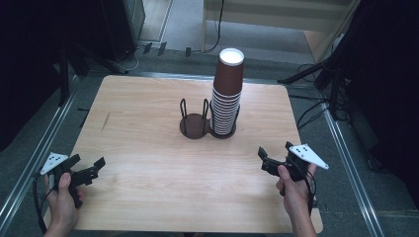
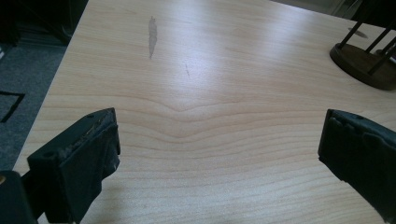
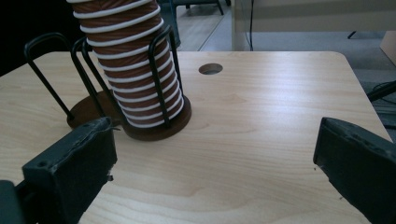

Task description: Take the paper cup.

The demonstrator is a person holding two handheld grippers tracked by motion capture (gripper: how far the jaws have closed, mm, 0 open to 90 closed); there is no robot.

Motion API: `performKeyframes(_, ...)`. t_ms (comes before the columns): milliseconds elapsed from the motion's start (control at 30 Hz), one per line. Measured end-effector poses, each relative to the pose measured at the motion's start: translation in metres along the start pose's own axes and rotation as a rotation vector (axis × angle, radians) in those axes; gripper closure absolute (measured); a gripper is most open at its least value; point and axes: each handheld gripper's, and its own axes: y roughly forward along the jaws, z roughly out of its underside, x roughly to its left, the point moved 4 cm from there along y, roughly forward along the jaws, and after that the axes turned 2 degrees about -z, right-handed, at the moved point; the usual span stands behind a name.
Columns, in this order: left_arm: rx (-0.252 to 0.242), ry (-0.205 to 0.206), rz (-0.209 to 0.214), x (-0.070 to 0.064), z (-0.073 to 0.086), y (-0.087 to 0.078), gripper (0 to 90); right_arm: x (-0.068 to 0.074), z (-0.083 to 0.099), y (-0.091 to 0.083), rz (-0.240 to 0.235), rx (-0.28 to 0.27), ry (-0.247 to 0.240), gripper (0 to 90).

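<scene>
High view: brown cup stack (image 1: 227, 94) white-rimmed, upside down in its rack; both grippers' fingers released.

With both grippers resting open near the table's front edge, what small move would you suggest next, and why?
Probably ease the right gripper forward toward the tall stack of brown paper cups. Its jaws stand wide open with nothing between them, and its own view faces the stack in the dark wire holder. The left gripper, also open, looks mostly at bare light wooden table, so it sits less well placed.
</scene>
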Motion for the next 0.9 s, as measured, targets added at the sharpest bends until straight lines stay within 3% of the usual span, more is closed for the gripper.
performKeyframes(333, 0.003, 0.023, 0.0, -0.003, 0.001, 0.001, 0.0, 0.018, -0.02, 0.015, -0.01, -0.021, -0.001, 0.0)
performKeyframes(467, 0.007, 0.05, -0.011, -0.005, 0.001, 0.002, 0.0, 0.026, -0.026, 0.019, -0.01, -0.026, -0.026, 0.0)
performKeyframes(667, 0.008, 0.086, -0.024, -0.008, 0.002, 0.002, 0.0, 0.032, -0.036, 0.024, 0.0, -0.024, -0.019, 0.0)
performKeyframes(900, 0.001, 0.074, -0.019, -0.007, 0.001, 0.002, 0.0, 0.033, -0.047, 0.024, -0.008, -0.022, -0.002, 0.0)
